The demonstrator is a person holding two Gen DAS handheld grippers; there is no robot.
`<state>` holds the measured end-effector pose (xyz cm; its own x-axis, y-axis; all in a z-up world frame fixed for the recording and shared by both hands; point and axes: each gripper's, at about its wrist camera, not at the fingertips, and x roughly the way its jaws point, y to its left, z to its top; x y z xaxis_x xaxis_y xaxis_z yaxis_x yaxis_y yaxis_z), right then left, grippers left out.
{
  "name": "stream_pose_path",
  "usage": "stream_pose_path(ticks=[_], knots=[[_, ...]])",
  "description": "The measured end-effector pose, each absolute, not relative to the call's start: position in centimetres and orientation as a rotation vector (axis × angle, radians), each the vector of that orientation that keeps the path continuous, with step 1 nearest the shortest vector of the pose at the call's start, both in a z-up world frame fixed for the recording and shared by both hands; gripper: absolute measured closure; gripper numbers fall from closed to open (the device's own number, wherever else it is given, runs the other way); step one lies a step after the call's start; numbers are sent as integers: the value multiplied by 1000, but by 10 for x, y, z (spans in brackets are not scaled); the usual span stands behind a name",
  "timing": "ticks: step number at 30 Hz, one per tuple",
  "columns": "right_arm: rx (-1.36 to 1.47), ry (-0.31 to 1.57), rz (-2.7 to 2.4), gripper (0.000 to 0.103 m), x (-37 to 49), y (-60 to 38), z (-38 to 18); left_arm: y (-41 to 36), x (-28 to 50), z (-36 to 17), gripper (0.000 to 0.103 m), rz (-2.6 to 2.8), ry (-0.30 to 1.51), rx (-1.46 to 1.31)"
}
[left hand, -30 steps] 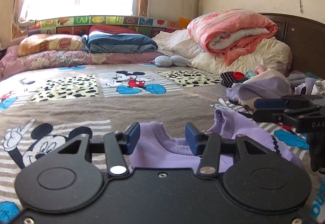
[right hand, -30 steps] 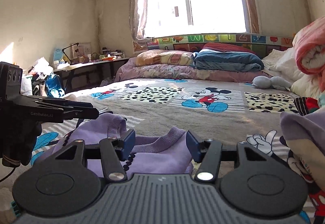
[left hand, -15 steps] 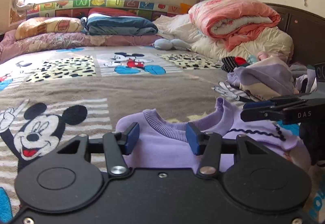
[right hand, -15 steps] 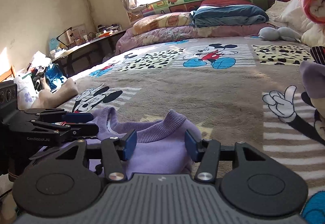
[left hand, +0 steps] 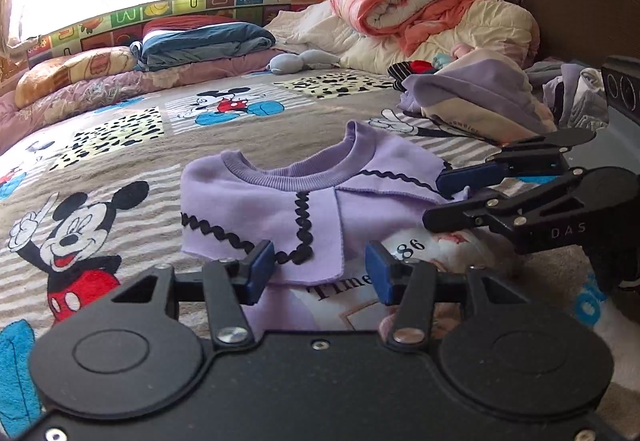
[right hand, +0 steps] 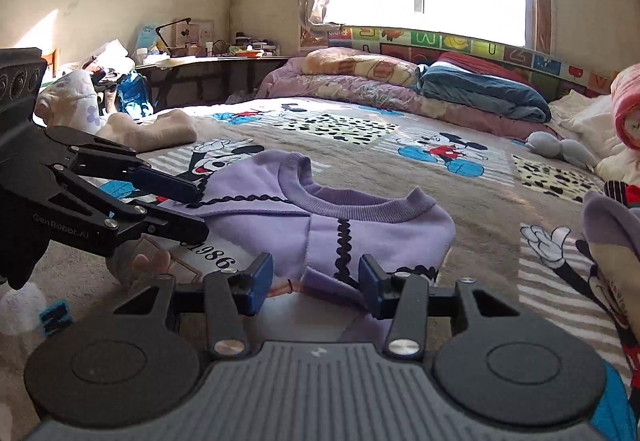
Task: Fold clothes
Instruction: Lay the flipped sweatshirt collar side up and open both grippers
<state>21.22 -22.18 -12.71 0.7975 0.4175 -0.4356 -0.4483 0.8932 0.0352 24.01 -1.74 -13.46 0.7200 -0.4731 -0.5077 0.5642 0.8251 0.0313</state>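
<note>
Left gripper (left hand: 320, 273) jaws apart, hovering over the lilac sweatshirt (left hand: 280, 213), no grip. Sweatshirt lies flat near the bed's (left hand: 120, 145) near edge.

Right gripper (right hand: 312, 283) jaws apart and closing, sweatshirt collar flap between them, pads not pressing.

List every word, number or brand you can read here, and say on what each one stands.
"DAS": right gripper arm.
"GenRobot.AI": left gripper arm.
"Time" and "86": print on the purple top.
"1986": same print, right wrist view.
Letters on the mat under the window: too distorted to read surely.
</note>
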Motion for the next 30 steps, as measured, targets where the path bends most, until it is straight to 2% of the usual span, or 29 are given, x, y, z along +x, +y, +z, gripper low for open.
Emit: stream_pose_path(ticks=[6,10,16,21,25,30], knots=[[-49,499,466,55,221,-227,-145,-14,252,-148,52,-617,532,164],[-52,512,477,55,221,-227,-143,-9,248,-138,52,-632,531,158],[-82,429,479,49,228,-230,-118,6,266,-107,52,-557,386,122],[-95,428,481,47,257,-230,-117,12,301,-126,52,-567,454,87],[24,509,500,44,282,-243,-142,-1,312,-143,52,-576,525,140],[7,515,499,44,283,-242,-147,-2,304,-141,51,-563,508,159]])
